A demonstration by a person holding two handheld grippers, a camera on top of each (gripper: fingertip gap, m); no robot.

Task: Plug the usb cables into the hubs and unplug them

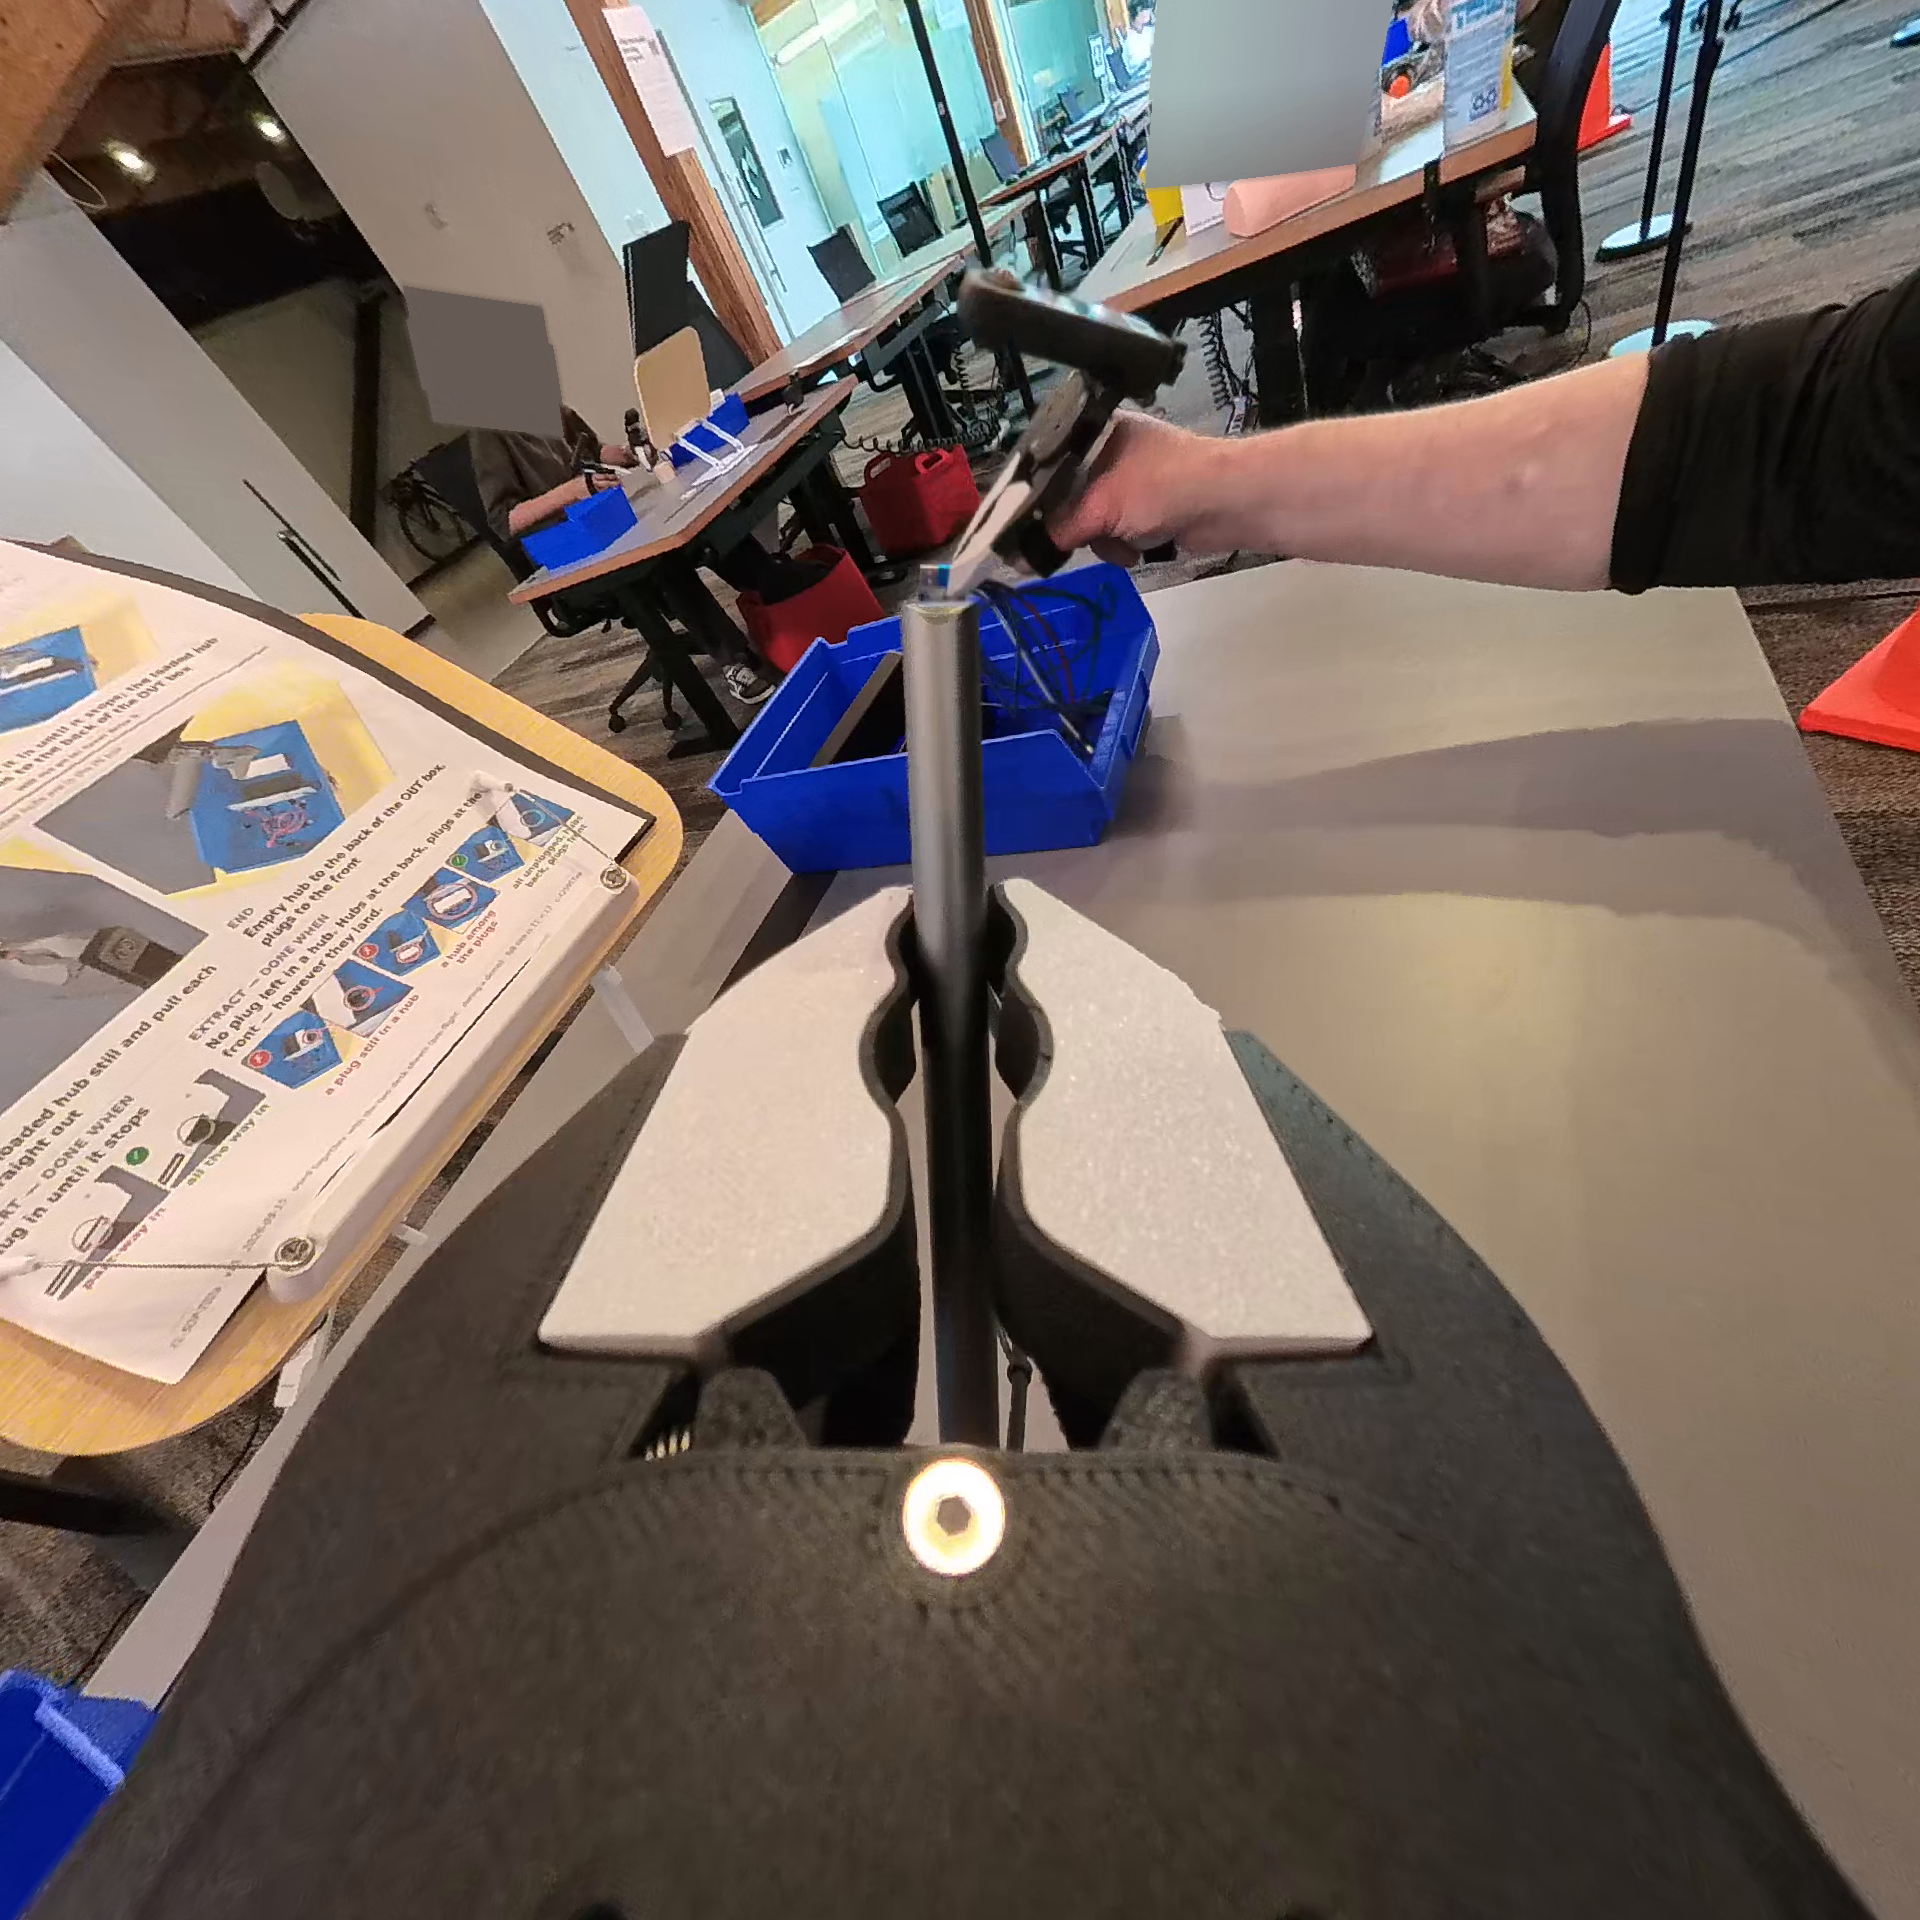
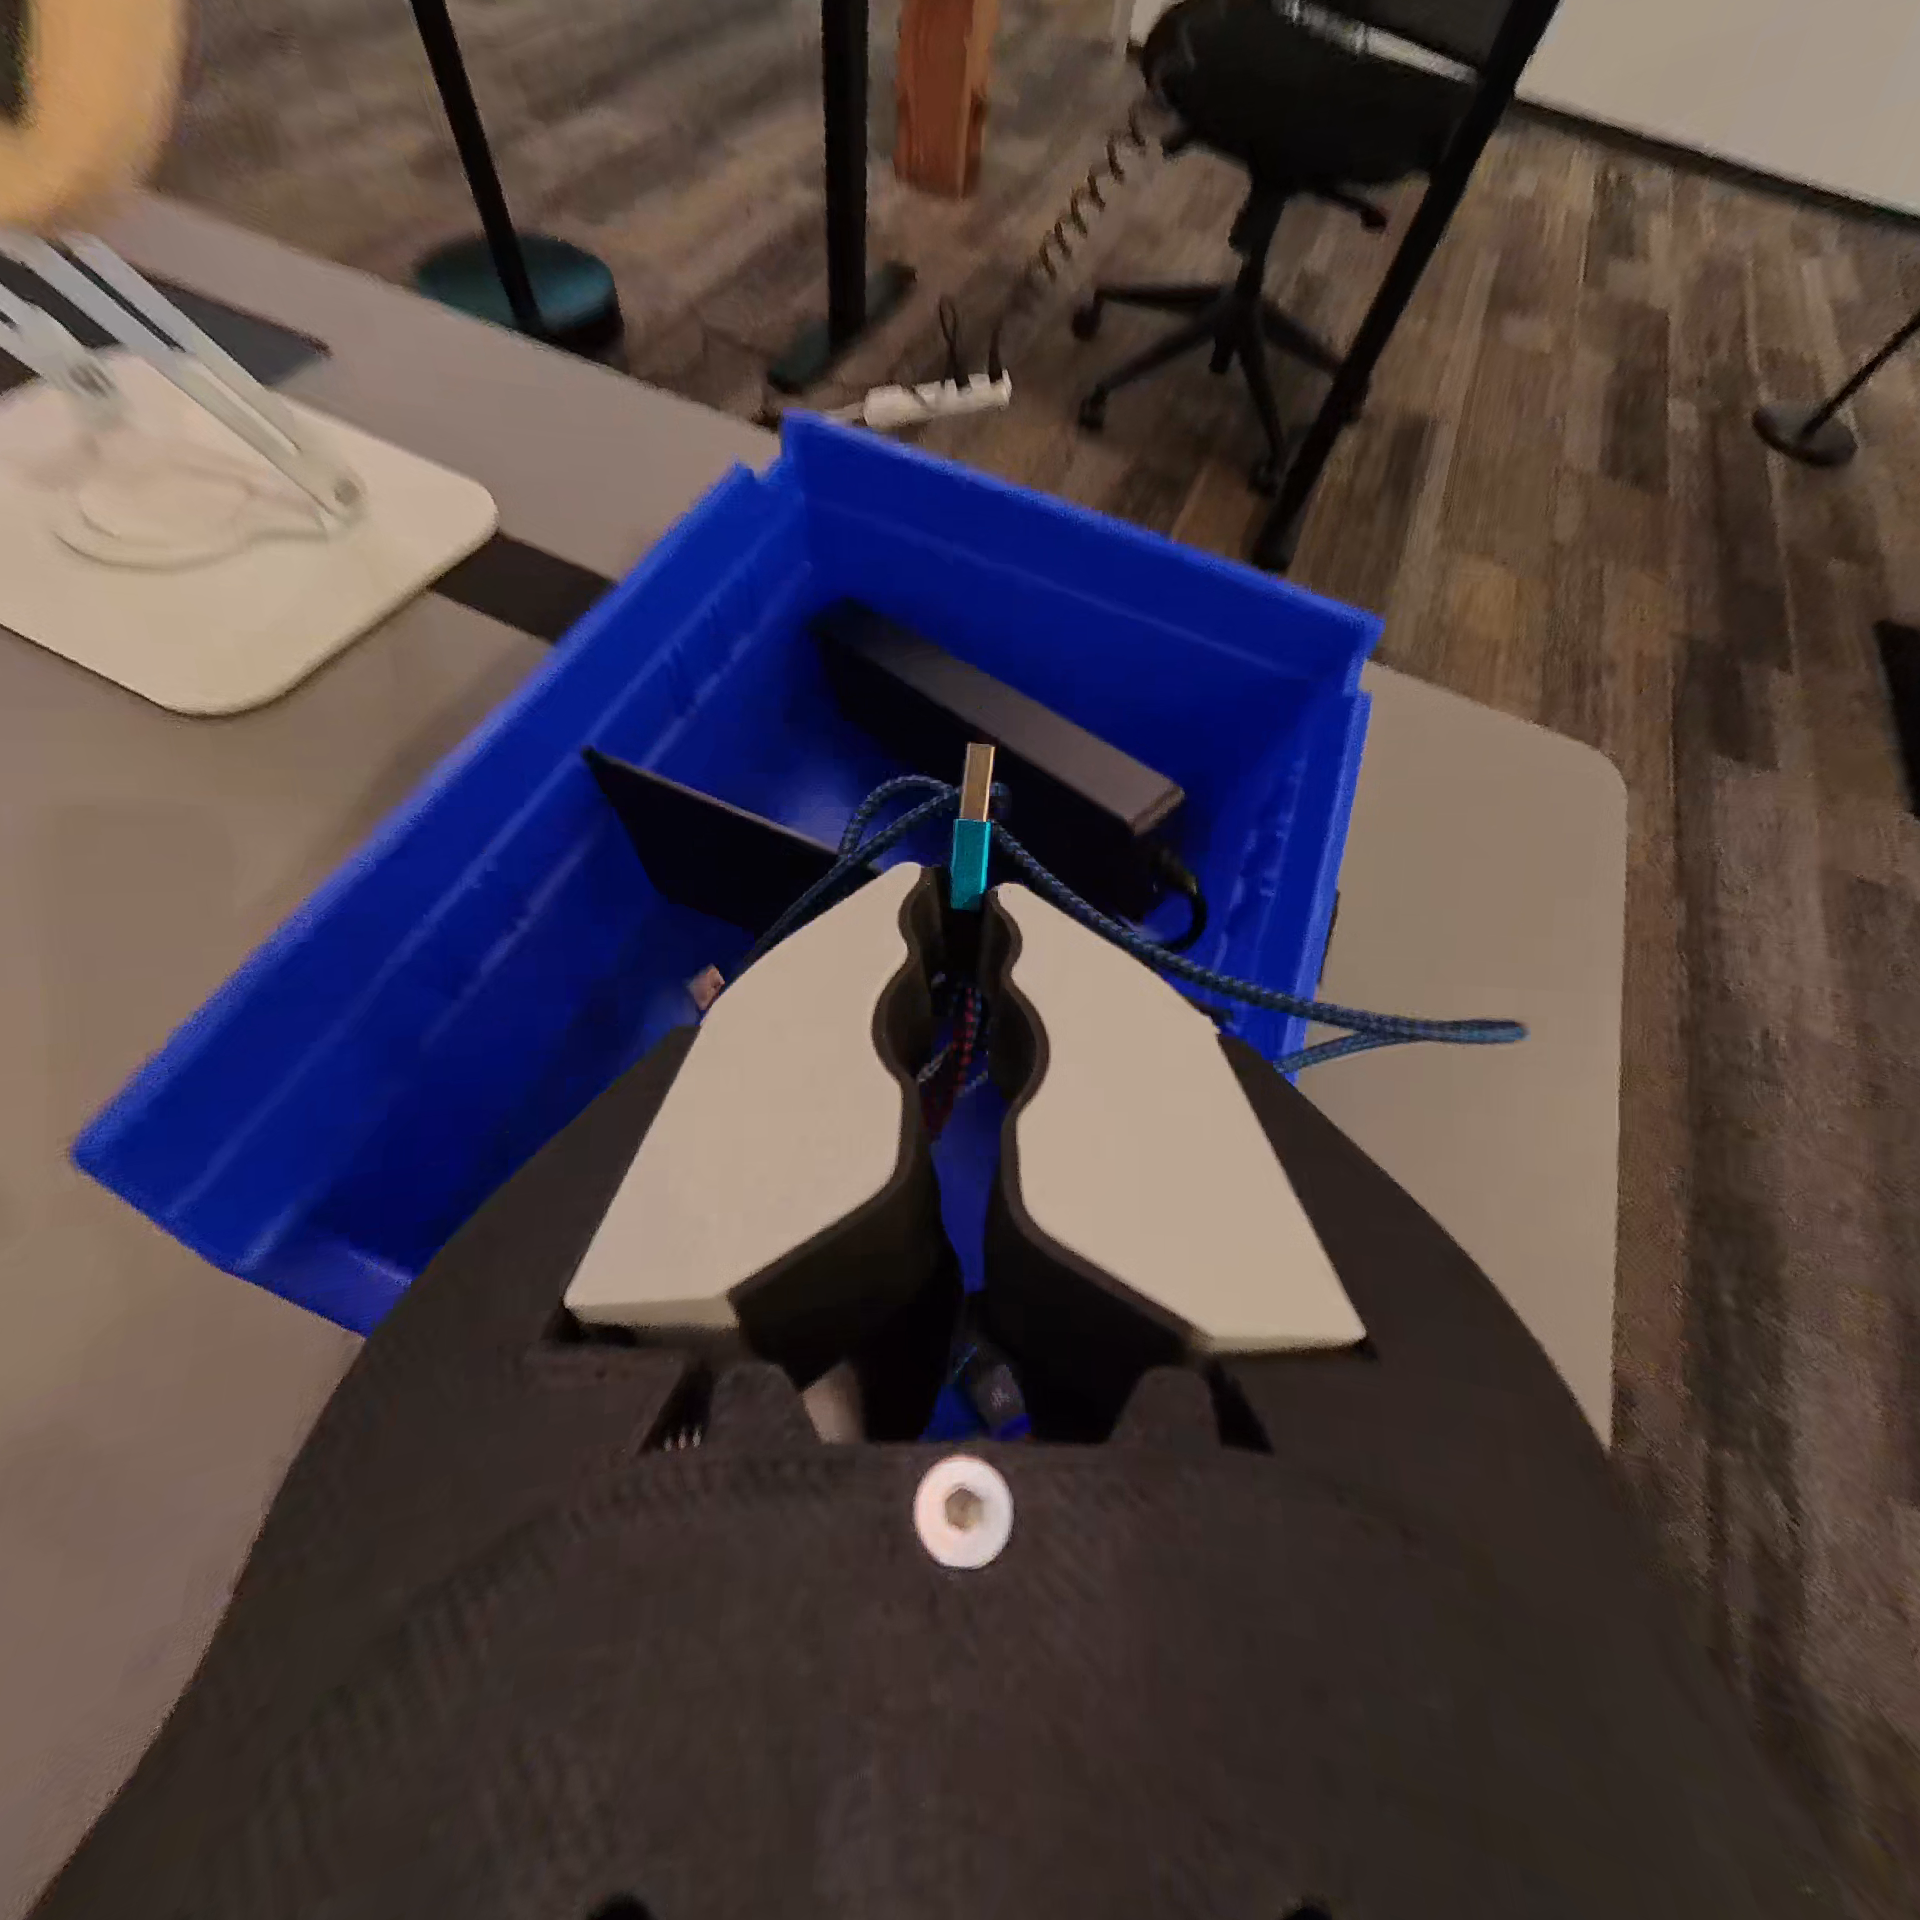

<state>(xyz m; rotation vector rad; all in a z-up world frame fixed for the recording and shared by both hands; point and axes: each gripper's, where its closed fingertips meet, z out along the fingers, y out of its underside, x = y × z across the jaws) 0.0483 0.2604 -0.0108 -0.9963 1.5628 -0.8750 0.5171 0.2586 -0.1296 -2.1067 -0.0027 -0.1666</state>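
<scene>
The left gripper (image 1: 951, 935) clamped a stiff, slim grey USB hub (image 1: 943, 769) upright over the grey table (image 1: 1455, 935). The right gripper (image 2: 961, 914) pinched a teal USB plug (image 2: 968, 862) by its rigid shell above the blue bin (image 2: 416, 987); its braided cable (image 2: 1247, 997) hung limp.

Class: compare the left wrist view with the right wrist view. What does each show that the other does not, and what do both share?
Left wrist view only: the long grey bar-shaped hub clamped in the left gripper, a printed instruction sheet, and an orange cone.

Right wrist view only: the teal metal-tipped USB plug clamped in the right gripper's jaws, and a black hub lying in the bin.

Both: the blue plastic bin with cables, on the grey table.
</scene>
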